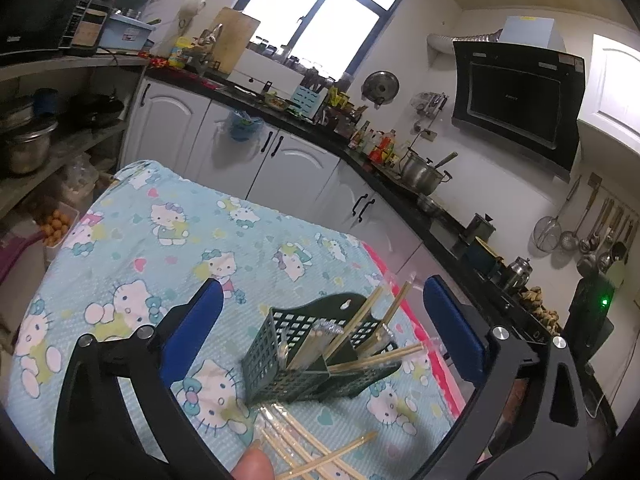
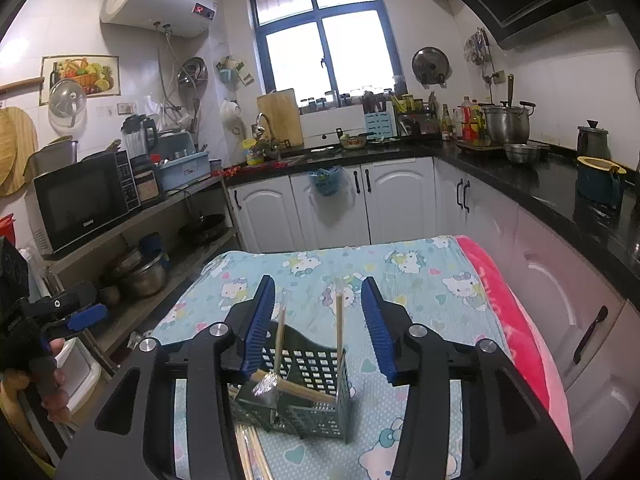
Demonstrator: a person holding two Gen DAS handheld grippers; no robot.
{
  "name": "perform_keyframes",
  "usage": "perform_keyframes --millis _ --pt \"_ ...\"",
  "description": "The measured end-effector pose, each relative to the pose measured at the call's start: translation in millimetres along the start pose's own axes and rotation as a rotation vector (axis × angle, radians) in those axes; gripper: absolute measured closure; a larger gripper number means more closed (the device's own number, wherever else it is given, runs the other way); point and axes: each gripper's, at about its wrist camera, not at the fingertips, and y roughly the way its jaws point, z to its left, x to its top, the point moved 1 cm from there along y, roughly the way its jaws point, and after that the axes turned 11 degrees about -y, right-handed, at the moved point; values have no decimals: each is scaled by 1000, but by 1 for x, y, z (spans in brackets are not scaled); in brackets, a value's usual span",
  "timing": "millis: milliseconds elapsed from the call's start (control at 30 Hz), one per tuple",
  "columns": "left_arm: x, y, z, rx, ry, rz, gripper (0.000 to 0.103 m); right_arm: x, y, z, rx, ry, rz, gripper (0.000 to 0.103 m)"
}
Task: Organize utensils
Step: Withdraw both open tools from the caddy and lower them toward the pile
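A dark green perforated utensil holder stands on the table's cartoon-cat cloth, with several chopsticks leaning out of it. More wrapped chopsticks lie loose on the cloth in front of it, near a person's fingertip. My left gripper is open wide, its blue pads flanking the holder without touching it. In the right wrist view the holder sits below my right gripper. That gripper is open, and two upright chopsticks rise between its pads, untouched.
A pink towel runs along the table's right edge. White cabinets and a black counter with pots wrap behind and to the right. A shelf with a microwave and pans stands to the left. A hand holds the left gripper.
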Motion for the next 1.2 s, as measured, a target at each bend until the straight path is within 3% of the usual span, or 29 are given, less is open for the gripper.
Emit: perform_keyframes --millis 567,1200 --pt "-35 -14 6 42 40 51 11 -31 -21 24 34 -53 51 45" --pt "-75 -12 41 105 -3 150 11 -82 -14 44 82 -92 196 44"
